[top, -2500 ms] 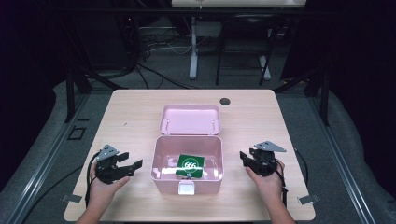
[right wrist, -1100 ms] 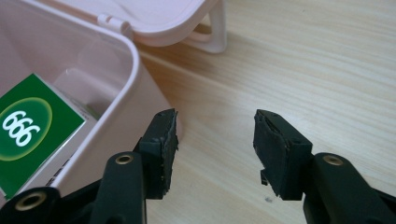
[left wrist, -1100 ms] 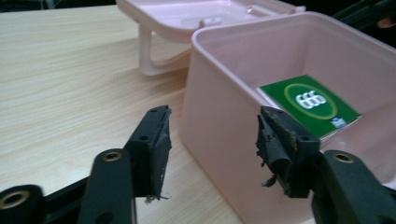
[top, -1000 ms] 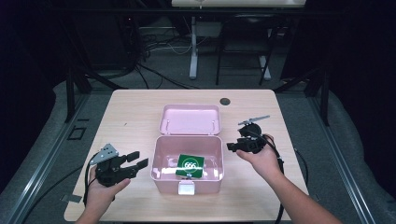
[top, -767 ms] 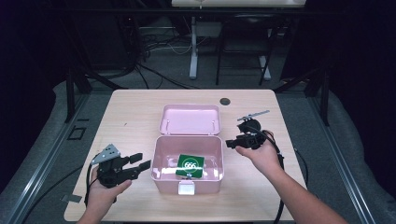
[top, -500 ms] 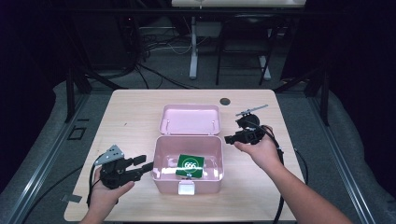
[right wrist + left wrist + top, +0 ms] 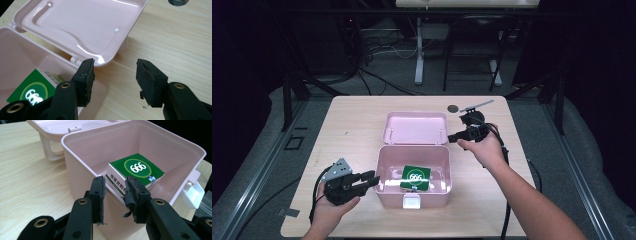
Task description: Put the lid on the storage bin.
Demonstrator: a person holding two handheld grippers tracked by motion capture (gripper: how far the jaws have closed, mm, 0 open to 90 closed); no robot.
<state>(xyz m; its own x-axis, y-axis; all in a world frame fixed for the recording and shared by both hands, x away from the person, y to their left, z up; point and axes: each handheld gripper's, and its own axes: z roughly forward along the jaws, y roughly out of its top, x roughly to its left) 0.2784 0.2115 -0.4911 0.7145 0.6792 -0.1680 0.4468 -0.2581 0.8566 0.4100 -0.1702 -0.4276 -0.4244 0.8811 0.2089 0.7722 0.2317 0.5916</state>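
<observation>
At the near edge of the table (image 7: 362,115), the left gripper (image 7: 368,181) sits against the left wall of the pink box (image 7: 384,192). Its jaws have just been closing, and in the left gripper view they straddle the box's rim (image 7: 82,152), one pad outside the wall and one inside. A gap shows between the pads and the plastic, so they do not yet seem to press on it. The box looks like thin moulded plastic: light, fairly stiff, smooth and likely slippery, so a hold on the wall near a corner should steady it best.

Inside, on the floor of the box, a green carton (image 7: 416,176) marked 666 lies tilted, one edge propped up. It is light cardboard, easily crushed, and would best be taken across its narrow sides.

Farther back, the lid (image 7: 415,127) lies open flat on the table behind the box, hinged to its rear edge. The right gripper (image 7: 451,139) hovers beside the lid's right corner with its jaws apart and nothing between them. The lid's thin edge (image 7: 117,52) looks like the natural place to pinch, probably to swing it shut.

Beyond that, a small dark disc (image 7: 453,108) rests near the far edge.
</observation>
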